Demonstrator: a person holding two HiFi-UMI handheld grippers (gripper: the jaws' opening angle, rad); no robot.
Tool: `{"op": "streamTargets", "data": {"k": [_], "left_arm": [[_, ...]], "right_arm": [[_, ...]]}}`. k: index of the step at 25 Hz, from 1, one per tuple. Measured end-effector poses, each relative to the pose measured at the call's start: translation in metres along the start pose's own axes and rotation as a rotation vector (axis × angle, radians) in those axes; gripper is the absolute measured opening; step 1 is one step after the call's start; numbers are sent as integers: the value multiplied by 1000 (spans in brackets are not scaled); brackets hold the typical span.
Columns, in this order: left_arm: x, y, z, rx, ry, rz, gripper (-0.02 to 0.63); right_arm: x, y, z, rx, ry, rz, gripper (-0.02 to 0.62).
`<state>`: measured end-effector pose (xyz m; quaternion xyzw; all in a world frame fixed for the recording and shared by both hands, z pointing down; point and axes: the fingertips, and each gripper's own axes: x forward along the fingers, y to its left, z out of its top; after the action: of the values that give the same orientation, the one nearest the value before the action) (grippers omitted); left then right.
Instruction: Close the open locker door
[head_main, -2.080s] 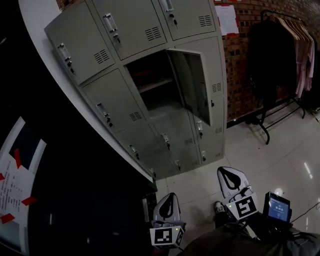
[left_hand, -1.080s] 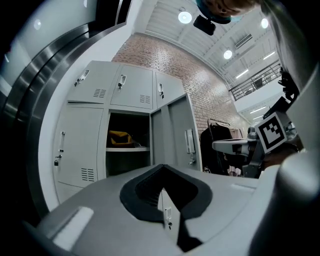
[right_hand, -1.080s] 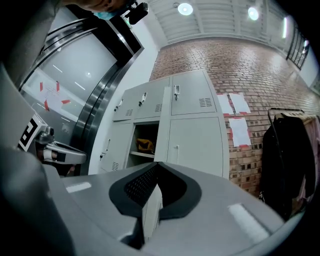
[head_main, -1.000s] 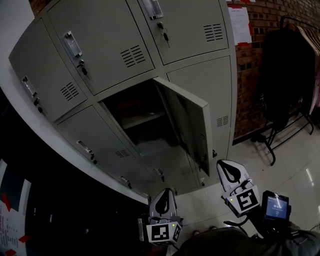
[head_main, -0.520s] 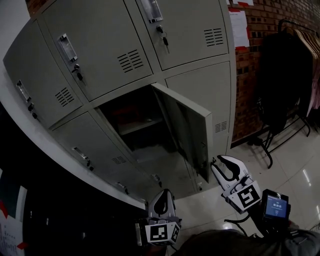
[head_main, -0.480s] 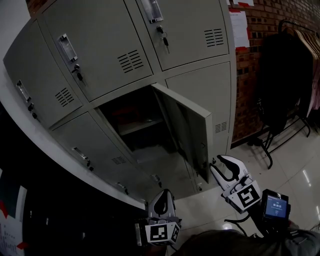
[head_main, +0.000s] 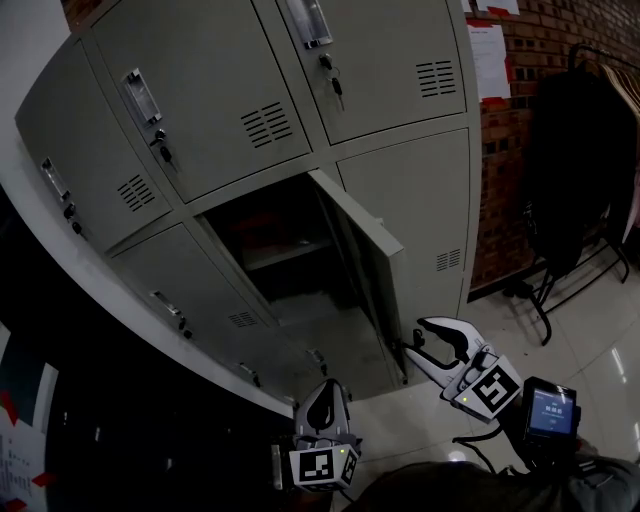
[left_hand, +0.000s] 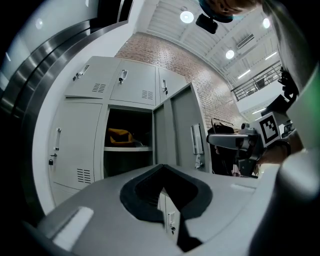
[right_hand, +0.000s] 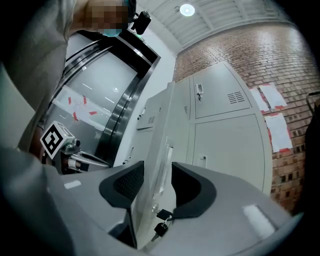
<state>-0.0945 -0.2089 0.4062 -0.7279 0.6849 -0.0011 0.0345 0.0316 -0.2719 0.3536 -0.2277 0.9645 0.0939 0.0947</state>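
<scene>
Grey steel locker door (head_main: 375, 270) stands swung out from its compartment. Right gripper (right_hand: 155, 181) has come up to its free edge and its jaws have just been opening, so they now straddle that edge without pinching; left gripper (left_hand: 162, 190) has its jaws together. A push shut looks possible from here.

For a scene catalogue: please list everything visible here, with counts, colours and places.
Lockers: one bank, grey, ahead of the person.
Open locker door: one, grey, middle column, swung out.
Bundle: one, yellow, on the open compartment's shelf.
Keys: one bunch, black, hanging from the open door's lock.
Papers: three, white, on the brick wall.
Garment: one, black, on a rack at right.
Left gripper: one, grey, shut, empty.
Right gripper: one, grey, jaws just opening, door's edge between them.
</scene>
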Motion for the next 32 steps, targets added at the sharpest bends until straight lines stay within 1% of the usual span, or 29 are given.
{"op": "streamTargets", "data": {"k": [4, 8, 17, 18, 20, 21, 22, 24, 32], "left_arm": [[-5, 4, -2, 4, 12, 28, -3], [-12, 8, -3, 10, 23, 56, -3], [-30, 26, -8, 24, 51, 129, -3], [-32, 29, -8, 24, 52, 138, -3], [-36, 34, -7, 25, 54, 152, -3], [-37, 36, -7, 25, 55, 159, -3], [-39, 39, -8, 25, 57, 165, -3], [-42, 44, -9, 26, 56, 177, -3], [-49, 62, -7, 26, 47, 228, -3]], "right_arm": [[9, 14, 1, 13, -32, 90, 160], [18, 29, 1, 19, -42, 168, 127], [43, 53, -2, 43, -75, 266, 130], [46, 54, -4, 56, -71, 266, 133], [53, 54, -8, 104, -59, 279, 192], [57, 56, -9, 126, -54, 300, 199], [59, 60, -10, 137, -51, 326, 192], [65, 68, -11, 134, -51, 363, 140], [81, 81, -12, 114, -51, 369, 138]]}}
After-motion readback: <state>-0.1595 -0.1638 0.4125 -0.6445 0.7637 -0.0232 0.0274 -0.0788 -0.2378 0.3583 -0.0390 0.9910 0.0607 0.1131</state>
